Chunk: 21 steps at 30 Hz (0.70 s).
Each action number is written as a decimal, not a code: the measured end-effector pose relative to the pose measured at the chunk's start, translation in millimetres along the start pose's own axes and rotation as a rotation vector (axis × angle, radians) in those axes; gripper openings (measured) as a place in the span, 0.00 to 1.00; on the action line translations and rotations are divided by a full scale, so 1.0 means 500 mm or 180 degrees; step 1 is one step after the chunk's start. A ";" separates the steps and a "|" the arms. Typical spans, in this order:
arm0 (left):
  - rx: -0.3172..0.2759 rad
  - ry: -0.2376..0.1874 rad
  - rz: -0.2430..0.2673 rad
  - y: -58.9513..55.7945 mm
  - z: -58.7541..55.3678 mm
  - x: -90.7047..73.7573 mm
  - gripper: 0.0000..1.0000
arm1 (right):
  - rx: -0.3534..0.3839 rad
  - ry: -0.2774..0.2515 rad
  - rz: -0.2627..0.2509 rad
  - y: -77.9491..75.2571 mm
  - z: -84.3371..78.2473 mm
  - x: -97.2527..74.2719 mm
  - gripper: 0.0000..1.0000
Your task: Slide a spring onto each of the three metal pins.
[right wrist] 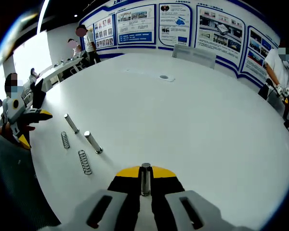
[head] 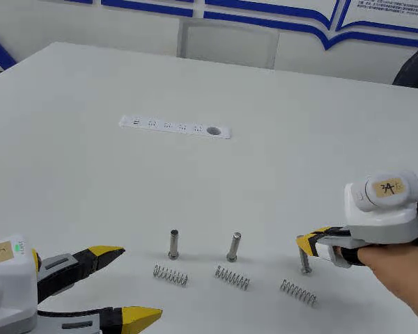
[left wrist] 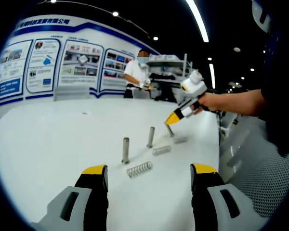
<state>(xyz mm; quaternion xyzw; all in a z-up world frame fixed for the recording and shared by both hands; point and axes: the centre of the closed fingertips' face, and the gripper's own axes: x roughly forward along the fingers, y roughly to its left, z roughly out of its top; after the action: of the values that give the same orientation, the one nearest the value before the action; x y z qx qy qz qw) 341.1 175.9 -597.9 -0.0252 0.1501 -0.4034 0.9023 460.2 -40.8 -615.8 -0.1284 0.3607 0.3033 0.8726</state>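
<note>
Three metal pins stand in a row on the white table (head: 195, 188): a left pin (head: 173, 244), a middle pin (head: 233, 246) and a right pin (head: 304, 261). In front of each lies a loose spring (head: 170, 275), (head: 232, 277), (head: 297, 292). My right gripper (head: 305, 243) is shut on the right pin, which stands between the yellow tips in the right gripper view (right wrist: 145, 179). Low at the left, my left gripper (head: 136, 285) is open and holds nothing; it points at the nearest spring (left wrist: 139, 169) and the left pin (left wrist: 125, 150).
A white power strip (head: 174, 126) lies further back on the table. A chair (head: 228, 43) stands at the far edge. People stand by display boards in the background (left wrist: 135, 72). Wide bare table surface lies behind the pins.
</note>
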 end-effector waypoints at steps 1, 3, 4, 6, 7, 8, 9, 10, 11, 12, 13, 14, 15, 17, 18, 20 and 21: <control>0.0002 -0.0001 0.0000 0.000 0.000 0.000 0.71 | -0.0001 -0.0006 0.0000 0.000 0.000 -0.001 0.08; 0.0004 0.0003 0.0000 0.000 0.000 0.000 0.71 | 0.0001 -0.0014 0.0001 -0.001 0.001 -0.001 0.08; 0.0005 0.0005 -0.0001 0.000 0.000 0.000 0.71 | 0.0001 -0.0020 -0.0001 -0.002 0.002 -0.001 0.08; 0.0006 0.0002 -0.0004 0.000 0.001 0.001 0.71 | 0.0004 -0.0020 0.0002 -0.002 0.002 -0.002 0.08; 0.0012 0.0000 -0.0006 0.000 0.002 0.001 0.71 | 0.0001 -0.0026 0.0002 -0.002 0.002 -0.004 0.08; 0.0014 -0.0001 -0.0007 -0.001 0.003 0.001 0.71 | 0.0001 -0.0029 0.0003 -0.001 0.002 -0.005 0.08; 0.0017 -0.0001 -0.0006 -0.001 0.004 0.001 0.71 | -0.0004 -0.0036 0.0006 0.000 0.003 -0.006 0.08; 0.0019 -0.0002 -0.0006 -0.001 0.004 0.002 0.71 | -0.0006 -0.0043 0.0006 0.000 0.004 -0.006 0.08; 0.0020 -0.0005 -0.0007 -0.001 0.005 0.001 0.71 | -0.0006 -0.0046 0.0005 0.000 0.004 -0.007 0.08; 0.0023 -0.0006 -0.0008 -0.001 0.006 0.001 0.71 | -0.0003 -0.0049 0.0003 0.000 0.003 -0.008 0.08; 0.0025 -0.0005 -0.0008 -0.001 0.006 0.001 0.71 | 0.0000 -0.0050 0.0004 0.000 0.003 -0.009 0.08; 0.0030 -0.0005 -0.0009 -0.002 0.007 0.001 0.71 | -0.0004 -0.0054 0.0003 0.001 0.002 -0.010 0.08; 0.0031 -0.0004 -0.0010 -0.002 0.007 0.000 0.71 | -0.0001 -0.0056 0.0004 0.001 0.002 -0.011 0.08; 0.0036 -0.0005 -0.0009 -0.003 0.007 0.000 0.71 | -0.0013 -0.0074 0.0005 0.002 0.002 -0.013 0.08; 0.0036 -0.0004 -0.0009 -0.003 0.007 -0.001 0.71 | -0.0001 -0.0077 0.0012 0.002 0.002 -0.013 0.08; 0.0037 -0.0003 -0.0011 -0.004 0.007 -0.001 0.71 | -0.0010 -0.0096 0.0006 0.002 0.002 -0.016 0.08; 0.0039 0.0000 -0.0012 -0.005 0.007 -0.001 0.71 | 0.0001 -0.0095 0.0010 0.002 0.002 -0.016 0.08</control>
<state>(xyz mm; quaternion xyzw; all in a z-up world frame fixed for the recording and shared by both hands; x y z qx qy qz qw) 339.9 174.7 -594.2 -0.0200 0.1476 -0.4060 0.9016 455.6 -43.2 -609.4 -0.1232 0.3479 0.3065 0.8774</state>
